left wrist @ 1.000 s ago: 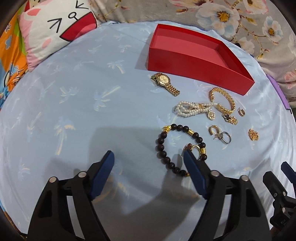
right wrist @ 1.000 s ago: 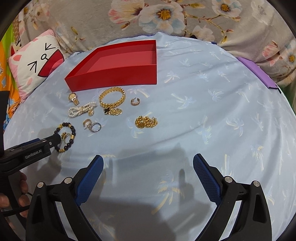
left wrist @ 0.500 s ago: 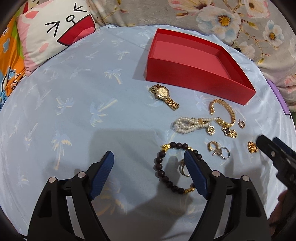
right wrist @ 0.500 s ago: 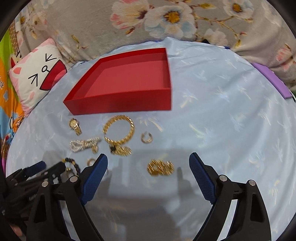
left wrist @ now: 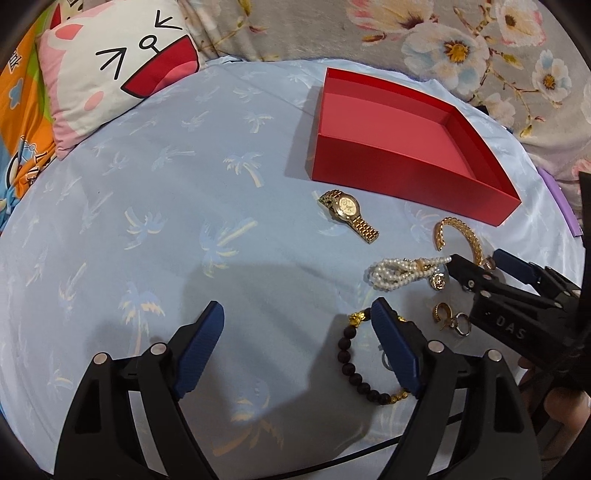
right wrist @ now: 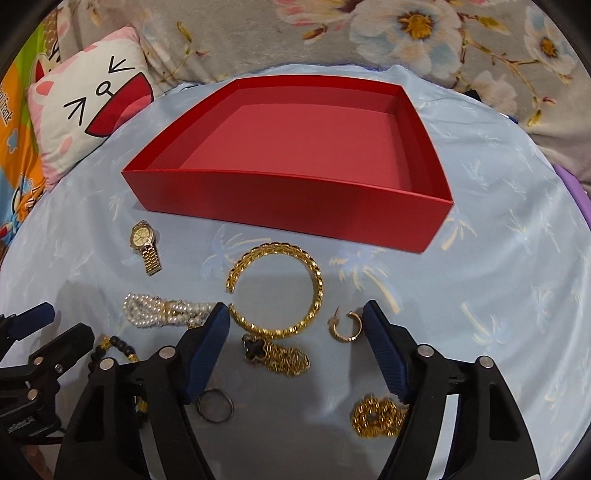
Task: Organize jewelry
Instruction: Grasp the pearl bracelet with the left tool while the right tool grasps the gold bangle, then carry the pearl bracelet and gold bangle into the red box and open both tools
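Note:
An empty red box [right wrist: 280,206] [left wrist: 406,173] stands on the blue cloth. In front of it lie a gold watch [right wrist: 144,246] [left wrist: 349,215], a gold bangle [right wrist: 317,291] [left wrist: 458,230], a pearl bracelet [right wrist: 162,314] [left wrist: 399,275], a black-clover gold chain [right wrist: 275,354], a gold hoop earring [right wrist: 345,326], a silver ring [right wrist: 215,406] and a gold chain clump [right wrist: 376,415]. My right gripper [right wrist: 295,332] is open and empty, low over the bangle and clover chain. My left gripper [left wrist: 297,332] is open and empty, its right finger over a dark bead bracelet [left wrist: 354,363].
A cat-face pillow [left wrist: 110,74] [right wrist: 85,110] lies at the back left. Flowered grey fabric [right wrist: 406,33] runs behind the cloth. A purple edge [left wrist: 561,206] shows at the right. Gold hoops and a ring [left wrist: 448,317] lie by the right gripper's body.
My right gripper has moved forward to the jewelry, now low over the bangle and clover chain. My left gripper has drifted slightly left and back. Both stay open.

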